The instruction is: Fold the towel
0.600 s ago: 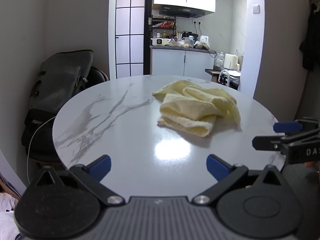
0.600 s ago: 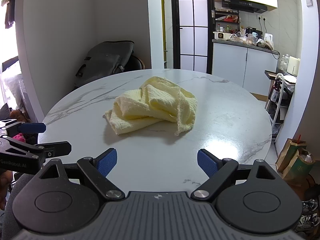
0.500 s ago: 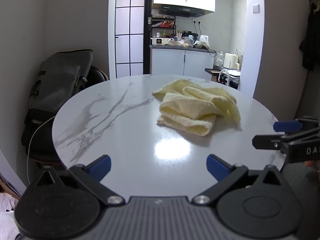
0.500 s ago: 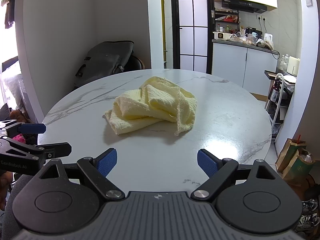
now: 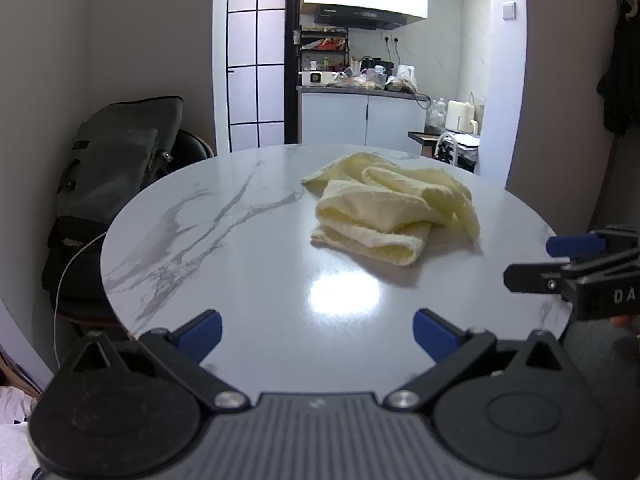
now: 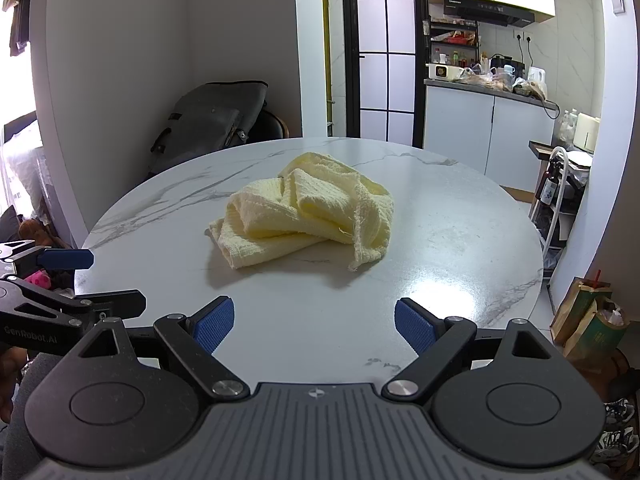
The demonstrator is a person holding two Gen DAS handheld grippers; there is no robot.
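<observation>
Two grippers, both empty: we hold the left gripper (image 5: 316, 330) and right gripper (image 6: 314, 322) with jaws wide apart over the marble table (image 6: 440, 240). Crumpled yellow towel (image 6: 304, 216) lies ahead of both jaws, untouched.

Grey bag (image 5: 116, 160) on chair past table's far-left edge; kitchen counter (image 6: 488, 88) w/ clutter behind; paper bag (image 6: 588, 320) on floor.

One crumpled yellow towel (image 5: 390, 208) is seen, dumped on one round marble table (image 5: 248, 280). Two grippers are counted, left gripper (image 5: 318, 334) and right gripper (image 6: 314, 326), four blue pads total. One grey bag (image 6: 208, 128) is spotted behind.
</observation>
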